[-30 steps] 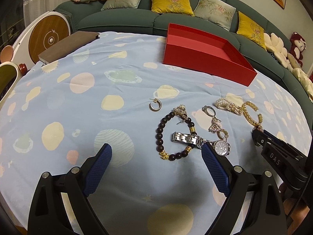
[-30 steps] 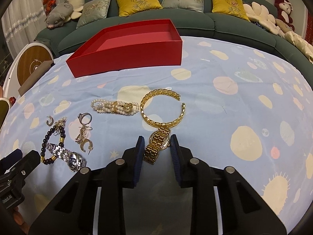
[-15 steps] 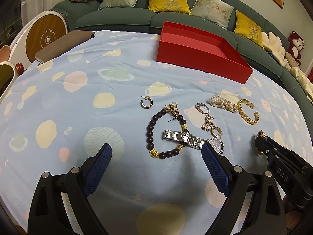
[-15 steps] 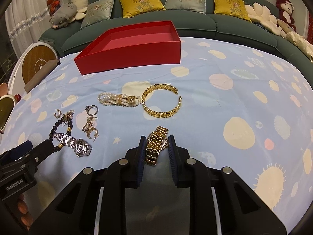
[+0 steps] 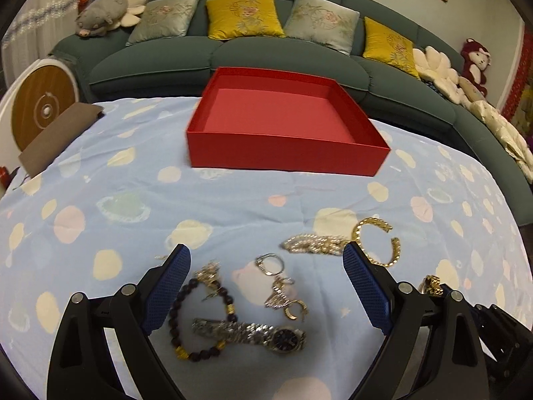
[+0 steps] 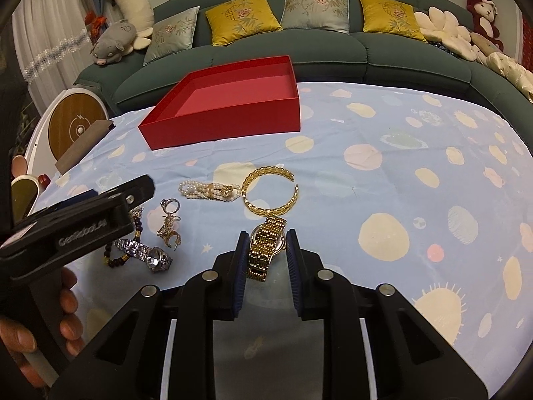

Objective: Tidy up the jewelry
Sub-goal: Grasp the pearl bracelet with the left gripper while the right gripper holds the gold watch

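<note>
Your right gripper [image 6: 265, 253] jaws clamp the gold watch [image 6: 266, 250]; lift it steadily toward the red box [image 6: 226, 106] at upper centre. Left gripper [image 5: 266, 290] jaws gape wide.

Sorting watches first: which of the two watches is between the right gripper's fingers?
The gold watch, between the right gripper's fingers. The silver watch with the dark dial lies apart, across the bead bracelet.

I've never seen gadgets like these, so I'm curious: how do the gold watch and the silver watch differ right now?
The gold metal-link watch sits pinched between the right gripper fingers; the silver metal-link watch lies free on the blue spotted cloth. The silver one overlaps a dark beaded bracelet; the gold one doesn't. The silver one's dial looks dark. Both have link bands.
</note>
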Tool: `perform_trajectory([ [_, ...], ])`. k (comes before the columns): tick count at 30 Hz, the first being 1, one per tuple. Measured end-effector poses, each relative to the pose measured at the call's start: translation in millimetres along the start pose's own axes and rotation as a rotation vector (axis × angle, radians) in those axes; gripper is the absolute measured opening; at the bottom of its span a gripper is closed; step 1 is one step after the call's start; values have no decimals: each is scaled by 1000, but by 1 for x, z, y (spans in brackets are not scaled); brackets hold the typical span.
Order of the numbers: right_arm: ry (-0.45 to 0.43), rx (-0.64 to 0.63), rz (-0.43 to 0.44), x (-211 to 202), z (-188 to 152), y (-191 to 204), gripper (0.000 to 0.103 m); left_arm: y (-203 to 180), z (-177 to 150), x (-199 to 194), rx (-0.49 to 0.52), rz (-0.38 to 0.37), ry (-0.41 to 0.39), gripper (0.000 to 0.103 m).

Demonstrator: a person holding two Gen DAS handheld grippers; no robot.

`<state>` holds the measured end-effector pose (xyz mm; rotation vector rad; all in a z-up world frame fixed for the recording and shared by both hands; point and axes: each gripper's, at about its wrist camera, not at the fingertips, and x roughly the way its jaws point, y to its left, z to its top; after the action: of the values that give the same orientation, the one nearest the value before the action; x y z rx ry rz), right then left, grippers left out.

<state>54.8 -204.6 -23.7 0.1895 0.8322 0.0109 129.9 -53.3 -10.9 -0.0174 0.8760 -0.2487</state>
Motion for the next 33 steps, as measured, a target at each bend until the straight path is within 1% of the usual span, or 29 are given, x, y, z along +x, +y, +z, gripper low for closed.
perform_trajectory([
  [2,0,6,12,-1,2,0,22,-6,6,9,60,-12,4,90],
  [3,1,6,16,-1,3,0,22,-9,7,14,96,-3,1,90],
  [4,0,4,18,-2,4,0,22,-10,8,18,121,4,-1,89],
  [5,0,1,18,-2,5,0,22,-10,9,23,133,-5,3,89],
  [8,11,-4,19,-1,6,-3,22,-5,10,38,118,-46,45,78],
  [11,37,7,15,3,7,-7,22,-8,9,49,123,-78,80,72],
  [13,51,15,14,6,10,-10,22,-13,8,53,144,-100,95,63],
  [15,56,18,8,9,13,-12,22,-16,6,56,150,-127,110,46],
  [17,58,18,2,11,16,-13,22,-16,5,55,140,-152,114,39],
  [18,59,18,-1,12,17,-14,22,-17,4,54,142,-150,115,34],
  [20,65,18,-6,15,19,-15,22,-19,2,54,153,-151,120,17],
  [21,69,20,-7,16,19,-15,22,-20,1,54,150,-150,126,5],
  [23,76,26,-4,18,20,-15,22,-20,-2,53,142,-154,134,3],
  [33,66,4,-5,12,22,-9,22,-21,-5,33,137,-154,106,2],
])
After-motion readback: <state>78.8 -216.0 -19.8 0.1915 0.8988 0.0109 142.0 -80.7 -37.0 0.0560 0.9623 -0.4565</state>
